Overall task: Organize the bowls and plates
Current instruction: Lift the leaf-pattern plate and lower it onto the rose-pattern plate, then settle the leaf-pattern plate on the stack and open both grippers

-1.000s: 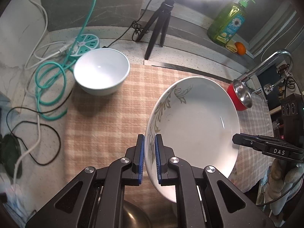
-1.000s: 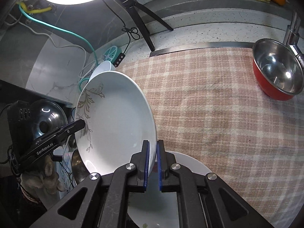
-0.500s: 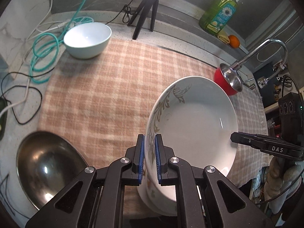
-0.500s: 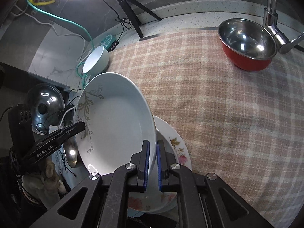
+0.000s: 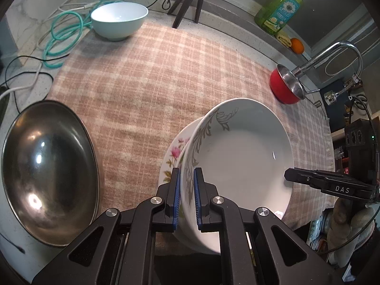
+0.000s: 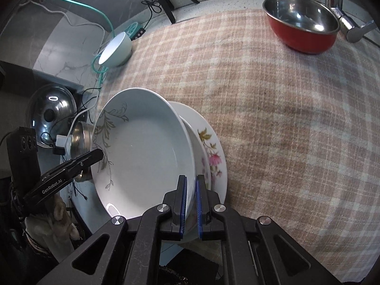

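Observation:
A white deep plate with a grey leaf pattern (image 5: pixel 239 152) (image 6: pixel 142 156) hangs between both grippers, just above a flowered plate (image 5: pixel 172 156) (image 6: pixel 211 156) that lies on the checked cloth. My left gripper (image 5: pixel 186 187) is shut on the leaf plate's left rim, and my right gripper (image 6: pixel 191 190) is shut on its opposite rim. Each gripper also shows in the other's view, the right one (image 5: pixel 288 174) at the plate's far edge and the left one (image 6: pixel 101 153) likewise. Whether the two plates touch I cannot tell.
A pale green bowl (image 5: pixel 118 20) (image 6: pixel 116 49) stands at the cloth's far left corner beside coiled cables. A steel bowl (image 5: pixel 47 171) sits left of the plates. A red steel-lined bowl (image 6: pixel 301 30) stands under the tap (image 5: pixel 332 57). A soap bottle (image 5: pixel 280 9) stands behind.
Both grippers have carried the leaf plate toward the near edge of the cloth and lower, over the flowered plate, which has come fully into view beneath it.

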{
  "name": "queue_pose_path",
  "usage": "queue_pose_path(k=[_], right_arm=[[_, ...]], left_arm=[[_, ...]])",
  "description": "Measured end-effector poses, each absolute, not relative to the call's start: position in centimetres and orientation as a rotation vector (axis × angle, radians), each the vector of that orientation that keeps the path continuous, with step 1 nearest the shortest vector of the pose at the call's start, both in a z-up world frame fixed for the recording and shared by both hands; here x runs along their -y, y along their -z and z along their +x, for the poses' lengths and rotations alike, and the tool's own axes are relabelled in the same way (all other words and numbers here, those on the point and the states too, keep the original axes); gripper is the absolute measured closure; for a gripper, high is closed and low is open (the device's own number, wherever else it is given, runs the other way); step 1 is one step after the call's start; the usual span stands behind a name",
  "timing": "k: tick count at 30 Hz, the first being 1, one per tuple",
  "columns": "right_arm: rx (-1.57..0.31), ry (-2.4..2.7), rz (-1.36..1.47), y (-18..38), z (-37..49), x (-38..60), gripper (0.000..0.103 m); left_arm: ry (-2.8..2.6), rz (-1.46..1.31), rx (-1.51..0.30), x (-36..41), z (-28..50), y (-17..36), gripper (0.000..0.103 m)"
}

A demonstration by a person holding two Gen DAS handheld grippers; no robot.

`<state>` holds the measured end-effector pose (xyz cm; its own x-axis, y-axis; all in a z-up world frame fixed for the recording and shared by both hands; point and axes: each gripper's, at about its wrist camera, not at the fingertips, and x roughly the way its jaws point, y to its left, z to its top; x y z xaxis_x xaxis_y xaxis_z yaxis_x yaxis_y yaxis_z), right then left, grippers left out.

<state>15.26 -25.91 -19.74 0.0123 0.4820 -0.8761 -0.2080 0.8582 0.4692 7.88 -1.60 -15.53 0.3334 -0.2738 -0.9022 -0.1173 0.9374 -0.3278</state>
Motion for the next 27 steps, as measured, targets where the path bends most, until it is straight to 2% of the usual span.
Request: queue_pose_path(k=[27], right_arm=[[-1.486, -0.557, 0.168, 20.9, 14.7, 25.2, 0.096]], left_arm=[[0.082, -0.379, -1.269, 1.9, 7.1, 17.1, 0.094]])
